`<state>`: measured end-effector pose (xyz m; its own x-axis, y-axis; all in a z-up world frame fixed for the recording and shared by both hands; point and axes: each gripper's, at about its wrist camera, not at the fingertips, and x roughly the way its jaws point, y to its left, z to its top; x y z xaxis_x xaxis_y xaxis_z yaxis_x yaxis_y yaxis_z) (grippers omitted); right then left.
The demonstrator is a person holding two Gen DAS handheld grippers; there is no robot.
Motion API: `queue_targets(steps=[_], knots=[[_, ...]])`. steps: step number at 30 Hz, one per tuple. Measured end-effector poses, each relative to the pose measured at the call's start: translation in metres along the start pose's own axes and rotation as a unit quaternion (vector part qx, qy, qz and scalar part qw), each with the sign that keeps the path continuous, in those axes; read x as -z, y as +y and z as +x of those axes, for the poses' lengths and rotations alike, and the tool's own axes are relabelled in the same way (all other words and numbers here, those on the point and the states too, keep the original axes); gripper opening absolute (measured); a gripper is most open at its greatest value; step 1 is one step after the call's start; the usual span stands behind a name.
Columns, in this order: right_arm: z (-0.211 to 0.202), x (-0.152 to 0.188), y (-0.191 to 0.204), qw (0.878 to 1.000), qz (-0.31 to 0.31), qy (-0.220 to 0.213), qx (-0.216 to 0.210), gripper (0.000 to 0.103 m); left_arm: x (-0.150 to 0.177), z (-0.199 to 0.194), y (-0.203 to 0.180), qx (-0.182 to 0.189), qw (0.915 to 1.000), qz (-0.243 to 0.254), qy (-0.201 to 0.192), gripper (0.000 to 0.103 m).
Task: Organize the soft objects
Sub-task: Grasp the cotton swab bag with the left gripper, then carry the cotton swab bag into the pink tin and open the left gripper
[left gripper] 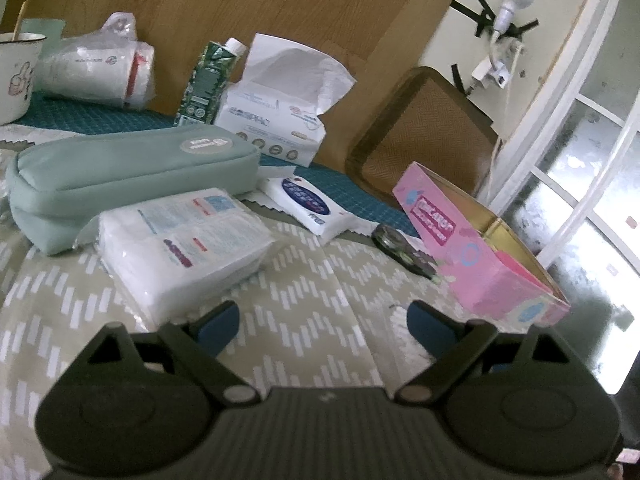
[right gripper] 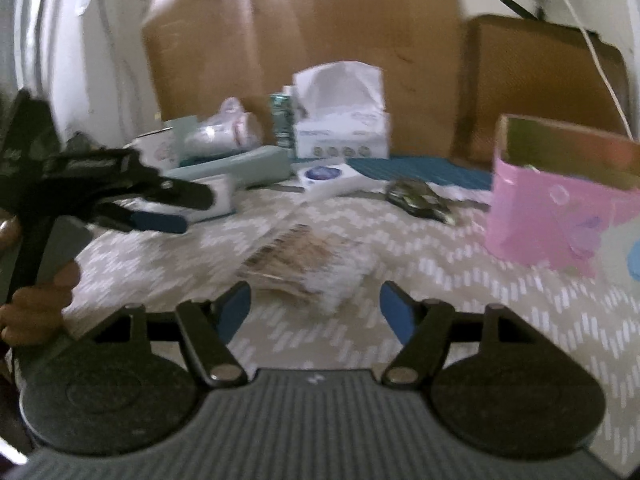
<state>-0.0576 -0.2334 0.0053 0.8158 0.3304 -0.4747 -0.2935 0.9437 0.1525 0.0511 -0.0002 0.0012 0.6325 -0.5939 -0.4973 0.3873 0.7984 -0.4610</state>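
Note:
My left gripper [left gripper: 323,322] is open and empty, low over the patterned cloth, just right of a white tissue pack [left gripper: 182,244]. Behind that lies a mint green pouch [left gripper: 128,178] and a small wet-wipes pack [left gripper: 310,200]. An open pink box [left gripper: 480,248] stands to the right. My right gripper [right gripper: 316,312] is open and empty, right behind a clear bag of cotton swabs [right gripper: 308,264]. The right wrist view shows the left gripper [right gripper: 172,208] beside the tissue pack [right gripper: 218,196], the pouch [right gripper: 240,168], wipes [right gripper: 328,178] and pink box [right gripper: 560,208].
At the back stand a tissue box [left gripper: 272,120], a green carton [left gripper: 204,84], a plastic bag [left gripper: 100,72] and a white mug [left gripper: 16,76]. A dark small object [left gripper: 404,250] lies by the pink box. A brown tray [left gripper: 424,132] leans at the table's right edge.

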Motion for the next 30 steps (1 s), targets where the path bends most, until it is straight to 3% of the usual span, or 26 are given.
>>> queue_targets(steps=[4, 11, 14, 16, 17, 18, 19, 21, 26, 30], knots=[[0.005, -0.003, 0.005, 1.0, -0.022, 0.017, -0.011, 0.074, 0.001, -0.007, -0.018, 0.005, 0.9994, 0.033, 0.005, 0.094], [0.016, -0.011, 0.009, 0.997, -0.063, 0.037, -0.008, 0.074, -0.006, 0.005, -0.036, 0.039, 0.9983, 0.022, 0.037, 0.091], [0.024, -0.012, 0.009, 0.996, -0.074, 0.053, -0.004, 0.074, -0.004, 0.02, -0.046, 0.047, 0.9967, 0.026, 0.062, 0.082], [0.032, -0.012, 0.007, 0.995, -0.073, 0.062, -0.001, 0.073, -0.001, 0.036, -0.056, 0.052, 0.9948, 0.032, 0.081, 0.064], [0.033, -0.013, 0.003, 0.996, -0.061, 0.059, -0.007, 0.069, 0.001, 0.046, -0.06, 0.057, 0.993, 0.036, 0.097, 0.061], [0.034, -0.014, 0.002, 0.997, -0.054, 0.054, -0.001, 0.063, 0.003, 0.055, -0.064, 0.058, 0.9912, 0.041, 0.112, 0.061], [0.033, -0.016, 0.002, 0.997, -0.054, 0.05, 0.01, 0.06, 0.005, 0.057, -0.072, 0.046, 0.9921, 0.058, 0.101, 0.061], [0.025, -0.019, -0.001, 0.998, -0.05, 0.029, 0.025, 0.06, 0.0, 0.057, -0.089, 0.035, 0.9912, 0.084, 0.097, 0.061], [-0.014, -0.038, -0.021, 0.996, -0.038, -0.057, 0.064, 0.06, -0.03, 0.048, -0.133, 0.075, 0.9883, 0.123, 0.05, 0.061], [-0.033, -0.051, -0.051, 0.989, -0.019, -0.099, 0.108, 0.06, -0.05, 0.062, -0.178, 0.096, 0.9809, 0.168, 0.023, 0.061]])
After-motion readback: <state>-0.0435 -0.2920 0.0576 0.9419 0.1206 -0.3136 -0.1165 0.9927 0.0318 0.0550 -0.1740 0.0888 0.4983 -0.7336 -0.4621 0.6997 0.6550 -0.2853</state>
